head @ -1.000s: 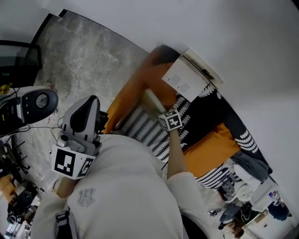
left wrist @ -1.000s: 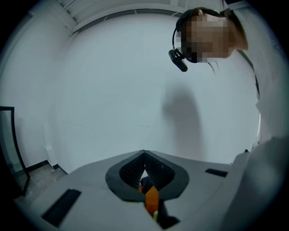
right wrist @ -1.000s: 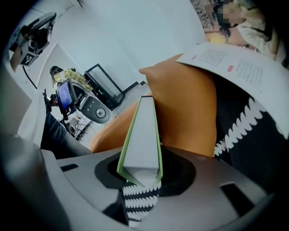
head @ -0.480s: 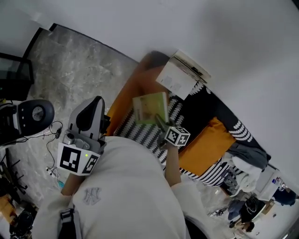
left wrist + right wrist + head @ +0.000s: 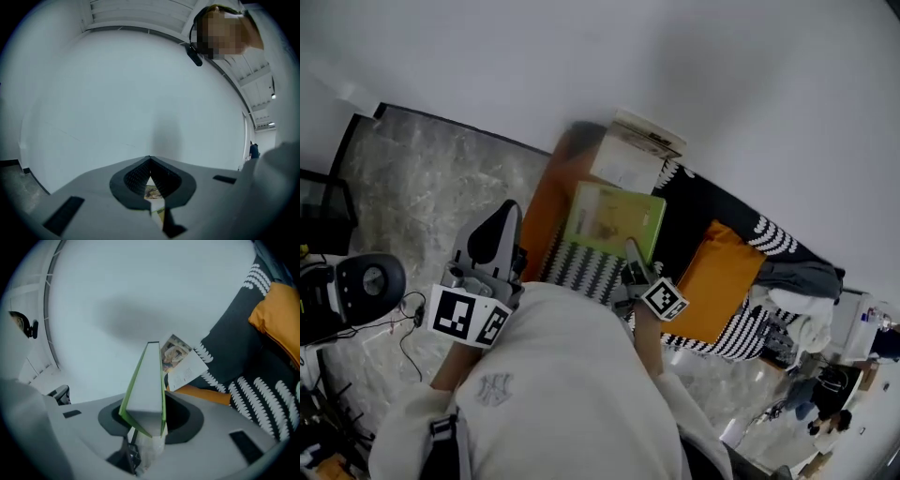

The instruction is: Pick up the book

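Right claw clamps book — its gripped edge hidden.

**White wall, marbled floor, a patterned couch**

We look down on a plain white wall meeting a grey marbled floor. Against the wall stands a low couch under a black cover with white leaf patterns, with an orange cushion on it. Overhead we see a ribbed white ceiling with a small lamp.
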Tool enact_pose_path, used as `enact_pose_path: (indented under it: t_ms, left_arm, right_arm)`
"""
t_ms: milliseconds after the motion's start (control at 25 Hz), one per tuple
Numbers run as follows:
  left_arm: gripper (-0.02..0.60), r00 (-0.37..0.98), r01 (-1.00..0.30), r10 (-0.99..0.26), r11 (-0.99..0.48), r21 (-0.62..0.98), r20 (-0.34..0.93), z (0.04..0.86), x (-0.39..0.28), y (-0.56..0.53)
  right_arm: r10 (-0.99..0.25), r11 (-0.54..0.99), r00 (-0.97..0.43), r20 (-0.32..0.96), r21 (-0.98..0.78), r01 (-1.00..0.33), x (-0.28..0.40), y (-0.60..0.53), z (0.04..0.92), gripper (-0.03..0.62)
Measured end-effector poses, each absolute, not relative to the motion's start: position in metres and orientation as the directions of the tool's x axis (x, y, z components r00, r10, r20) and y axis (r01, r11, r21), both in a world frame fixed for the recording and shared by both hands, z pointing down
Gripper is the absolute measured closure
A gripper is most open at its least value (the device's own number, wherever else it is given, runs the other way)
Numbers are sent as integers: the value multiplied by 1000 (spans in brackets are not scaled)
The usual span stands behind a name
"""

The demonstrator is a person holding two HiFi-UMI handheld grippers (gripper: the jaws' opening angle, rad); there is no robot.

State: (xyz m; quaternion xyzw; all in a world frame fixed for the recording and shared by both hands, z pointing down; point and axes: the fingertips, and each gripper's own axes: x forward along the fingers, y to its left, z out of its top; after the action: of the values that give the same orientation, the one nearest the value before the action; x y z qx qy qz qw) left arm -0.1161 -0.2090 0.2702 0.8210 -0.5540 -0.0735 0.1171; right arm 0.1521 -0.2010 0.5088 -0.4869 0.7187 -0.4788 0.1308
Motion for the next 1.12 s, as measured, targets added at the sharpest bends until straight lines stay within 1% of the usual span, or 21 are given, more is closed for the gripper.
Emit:
enact_pose_path:
  t_ms: [200,320,480,600,720,840,1000,1120]
  left_arm:
    - [573,440,-858,-898,-428,283,-24,266,-98,-202]
    - [572,472,-839,-881,-461,289,-36,264,-88,-193]
    - [573,493,-820,-868,-484,305,-55,262,-83,-183]
    - [572,510,-811,-858,-504,298,-64,264,-80,-177]
    - [573,564,-784,-821,-566,252,-90,268,-70,-169]
    - [573,601,-763,-794,-603,234,-89,273,-61,-160]
    - [572,612,-746,-787,-607,273,-78,276,-56,-150]
    - [572,620,-740,-780,-616,271,-80,277,-53,-142]
  right_arm:
    - [-887,84,-412,208,-805,-587,169,-193,463,444]
    - [-913,100,-370,175,-781,-617,175,-186,434,444]
    - [-932,101,-339,130,-803,-587,174,-169,407,444]
    - [-936,142,-344,74,-815,-561,166,-157,383,444]
    - [-932,222,-362,-2,-794,-566,159,-148,358,444]
    - [-921,295,-383,-73,-771,-564,149,-139,334,444]
    - [-912,330,-400,-85,-732,-596,142,-129,313,444]
    - [-903,354,-421,-82,-697,-624,135,-118,304,444]
